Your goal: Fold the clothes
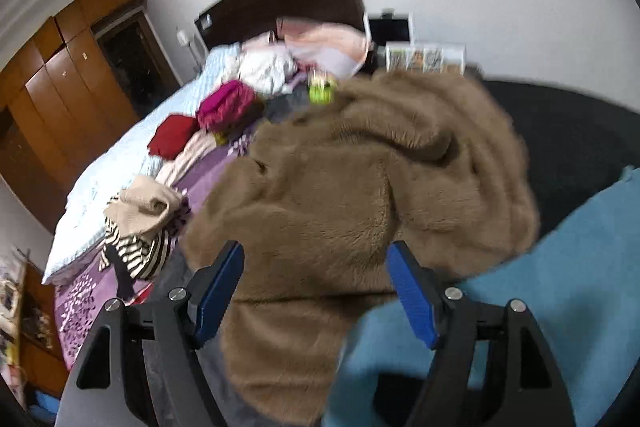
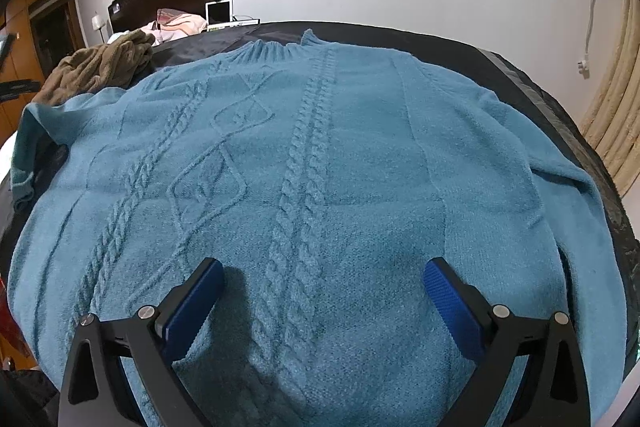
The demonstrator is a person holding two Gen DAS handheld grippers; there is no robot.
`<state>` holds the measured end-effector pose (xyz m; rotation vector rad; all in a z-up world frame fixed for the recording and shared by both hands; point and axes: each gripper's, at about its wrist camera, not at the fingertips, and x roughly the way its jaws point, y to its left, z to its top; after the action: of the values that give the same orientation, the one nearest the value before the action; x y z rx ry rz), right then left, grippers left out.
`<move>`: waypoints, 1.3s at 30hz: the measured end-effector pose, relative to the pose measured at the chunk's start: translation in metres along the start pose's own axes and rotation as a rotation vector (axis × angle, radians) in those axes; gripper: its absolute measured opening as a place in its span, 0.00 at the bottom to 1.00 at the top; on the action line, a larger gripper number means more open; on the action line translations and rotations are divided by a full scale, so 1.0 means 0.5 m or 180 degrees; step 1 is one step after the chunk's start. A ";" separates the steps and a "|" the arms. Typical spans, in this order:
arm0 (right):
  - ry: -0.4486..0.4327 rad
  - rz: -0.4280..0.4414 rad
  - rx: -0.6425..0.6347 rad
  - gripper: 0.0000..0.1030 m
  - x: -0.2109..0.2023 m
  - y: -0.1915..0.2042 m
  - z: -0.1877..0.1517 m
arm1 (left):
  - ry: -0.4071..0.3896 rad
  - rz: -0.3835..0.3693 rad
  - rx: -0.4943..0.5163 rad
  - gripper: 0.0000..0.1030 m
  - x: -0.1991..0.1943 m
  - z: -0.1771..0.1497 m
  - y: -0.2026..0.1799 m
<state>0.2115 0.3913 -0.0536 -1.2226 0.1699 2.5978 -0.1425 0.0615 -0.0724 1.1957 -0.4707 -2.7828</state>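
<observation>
Now both sets of fingers stand apart, empty: left gripper (image 1: 316, 291), right gripper (image 2: 324, 295). Your blue sweater (image 2: 320, 155) is soft, floppy knit; pinch its lower-frame hem edge.

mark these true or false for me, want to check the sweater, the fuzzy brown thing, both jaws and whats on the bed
1. The blue sweater lies spread flat on a dark surface. True.
2. The right gripper is clamped on the sweater's collar. False: its jaws stand open over the lower body of the sweater; the collar is at the far end.
3. A fuzzy brown garment lies bunched beside the sweater. True.
4. The left gripper is shut on the brown garment. False: its jaws stand apart, the pads not pressing the fabric.
5. The bed behind is bare. False: several clothes are piled on it.
</observation>
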 end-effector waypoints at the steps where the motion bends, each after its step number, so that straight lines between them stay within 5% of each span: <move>1: 0.0002 -0.0005 0.0005 0.99 0.000 0.000 0.000 | 0.0085 0.0044 0.0007 0.75 0.029 0.001 -0.007; 8: 0.0052 -0.0076 0.0058 0.99 0.007 0.002 0.008 | 0.0158 0.0277 -0.0131 0.87 0.140 0.033 0.025; 16: 0.0099 -0.0209 0.0223 0.99 0.018 0.009 0.020 | 0.0197 0.0681 -0.0187 0.88 0.243 0.089 0.103; 23: 0.0146 -0.0267 0.0256 0.99 0.030 0.031 0.035 | 0.0264 0.0706 -0.0061 0.88 0.245 0.098 0.117; 28: 0.0138 -0.0244 0.0243 0.99 0.029 0.032 0.033 | 0.0178 0.0699 -0.0082 0.88 0.168 0.077 0.125; 35: 0.0124 -0.0163 0.0174 0.99 0.025 0.031 0.029 | -0.0125 0.0189 -0.0001 0.88 0.000 0.039 0.078; 39: 0.0145 -0.0017 0.0095 0.99 0.018 0.022 0.028 | -0.0160 -0.0559 0.0206 0.88 -0.065 0.011 -0.013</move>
<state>0.1923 0.3854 -0.0515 -1.2708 0.2131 2.5549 -0.1237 0.0750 -0.0482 1.2396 -0.4856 -2.9730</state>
